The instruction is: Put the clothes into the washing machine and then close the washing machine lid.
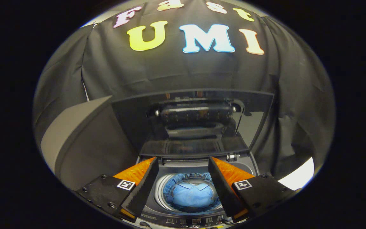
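Gripper view: tool point(183, 165) open; shirt point(191, 194) partly hidden in drum point(160, 190).

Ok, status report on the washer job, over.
Claw open, empty, above the drum. Blue shirt lying in the drum. Lid standing open behind, not yet closed. Nothing blocking it.

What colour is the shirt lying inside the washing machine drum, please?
Light blue, seen in the gripper view: shirt.

A staged recording booth is posing as a laundry corner: black cloth wall point(183, 73) is hanging behind a top-loading washing machine point(183, 219) (lid point(192, 117) raised).
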Available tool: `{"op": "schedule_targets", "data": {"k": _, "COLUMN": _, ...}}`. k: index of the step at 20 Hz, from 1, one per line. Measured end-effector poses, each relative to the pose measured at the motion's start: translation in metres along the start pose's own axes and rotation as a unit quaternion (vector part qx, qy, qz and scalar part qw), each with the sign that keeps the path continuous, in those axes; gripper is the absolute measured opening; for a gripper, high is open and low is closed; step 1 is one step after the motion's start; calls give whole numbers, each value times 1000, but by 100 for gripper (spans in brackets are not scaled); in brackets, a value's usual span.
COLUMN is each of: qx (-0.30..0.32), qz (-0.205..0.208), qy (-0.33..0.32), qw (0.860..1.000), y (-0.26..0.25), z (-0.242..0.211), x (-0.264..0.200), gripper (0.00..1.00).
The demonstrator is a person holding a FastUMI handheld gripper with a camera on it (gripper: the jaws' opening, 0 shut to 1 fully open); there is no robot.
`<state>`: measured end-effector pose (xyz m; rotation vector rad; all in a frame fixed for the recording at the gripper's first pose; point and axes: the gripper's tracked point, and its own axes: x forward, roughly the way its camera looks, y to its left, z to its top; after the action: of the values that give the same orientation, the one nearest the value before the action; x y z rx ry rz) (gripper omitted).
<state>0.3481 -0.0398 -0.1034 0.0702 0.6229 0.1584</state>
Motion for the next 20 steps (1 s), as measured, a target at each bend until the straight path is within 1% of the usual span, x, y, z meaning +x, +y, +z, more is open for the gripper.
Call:
{"op": "schedule_targets", "data": {"k": 7, "qx": -15, "qz": -8, "qy": -58, "qw": 998, "y": -7, "z": 70, "x": -21, "gripper": 97}}
{"op": "schedule_targets", "data": {"k": 12, "qx": 2, "qz": -4, "qy": -90, "qw": 996, "y": -8, "z": 121, "x": -25, "gripper": 97}}
{"op": "schedule_targets", "data": {"k": 15, "qx": 10, "qz": -4, "qy": -95, "qw": 995, "y": -6, "z": 133, "x": -15, "gripper": 97}}
{"op": "schedule_targets", "data": {"k": 20, "qx": 20, "qz": -7, "qy": -87, "qw": 996, "y": -10, "z": 144, "x": 17, "gripper": 97}}
